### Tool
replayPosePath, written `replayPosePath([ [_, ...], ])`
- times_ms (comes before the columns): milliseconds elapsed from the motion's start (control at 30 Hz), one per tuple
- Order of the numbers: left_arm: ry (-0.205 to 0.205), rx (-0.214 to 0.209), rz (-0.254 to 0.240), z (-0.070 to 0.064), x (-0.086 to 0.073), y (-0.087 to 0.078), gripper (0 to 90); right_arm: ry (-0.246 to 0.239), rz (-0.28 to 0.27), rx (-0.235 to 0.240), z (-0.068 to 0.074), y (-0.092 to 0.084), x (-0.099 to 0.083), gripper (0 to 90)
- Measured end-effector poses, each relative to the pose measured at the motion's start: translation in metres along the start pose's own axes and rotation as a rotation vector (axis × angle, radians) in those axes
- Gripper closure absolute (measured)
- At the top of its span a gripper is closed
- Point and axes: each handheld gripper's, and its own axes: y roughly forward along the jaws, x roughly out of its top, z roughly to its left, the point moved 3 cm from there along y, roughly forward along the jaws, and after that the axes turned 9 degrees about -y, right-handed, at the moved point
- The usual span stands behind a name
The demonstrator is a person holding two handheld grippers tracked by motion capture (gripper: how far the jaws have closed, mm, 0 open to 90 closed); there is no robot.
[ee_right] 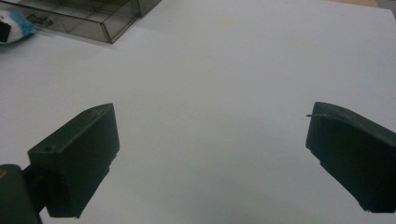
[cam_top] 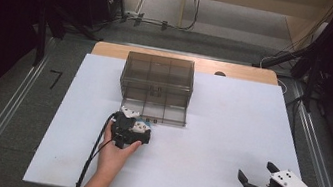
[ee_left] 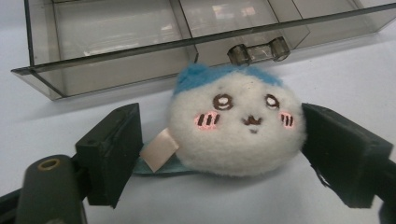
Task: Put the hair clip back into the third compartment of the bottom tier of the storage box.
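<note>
The left tool [ee_left: 219, 154], held low over the white tabletop [cam_top: 229, 134], has its two black jaws spread to either side of a small plush toy [ee_left: 236, 126], a round white face with a blue top and pink cheeks. The toy lies straight ahead of the tool, between the jaws, its width running from one jaw to the other. The jaw on the right of the left gripper view sits at the toy's side, while the one on the left stands clear of it, with a ribbon tag [ee_left: 159, 149] poking into the gap, so the jaws do not yet pinch it. Just beyond the toy is the pulled-out drawer [ee_left: 140, 51] of a smoky clear plastic box [cam_top: 158, 74], its small handle [ee_left: 258, 50] facing the toy. The right tool [cam_top: 259, 171] rests well apart at the near right of the tabletop, jaws spread wide on nothing. The left hand is plainly the nearer one; the next move looks to be closing squarely across the toy's width before lifting it toward the drawer.
</note>
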Motion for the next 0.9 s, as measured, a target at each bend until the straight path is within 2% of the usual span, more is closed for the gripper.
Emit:
replayPosePath([
  [233, 0.002, -0.017, -0.007, -0.0019, 0.0001, -0.0022, 26.0, 0.002, 0.002, 0.000, -0.0001, 0.0001, -0.0002, 1.5],
  [267, 0.000, -0.021, -0.012, -0.0024, 0.0002, -0.0026, 30.1, 0.001, 0.001, 0.001, 0.0000, 0.0002, -0.0002, 1.5],
  [900, -0.013, -0.028, -0.021, -0.0043, 0.0004, -0.0072, 31.6, 0.006, -0.001, 0.002, 0.0000, 0.0002, 0.0000, 1.5],
])
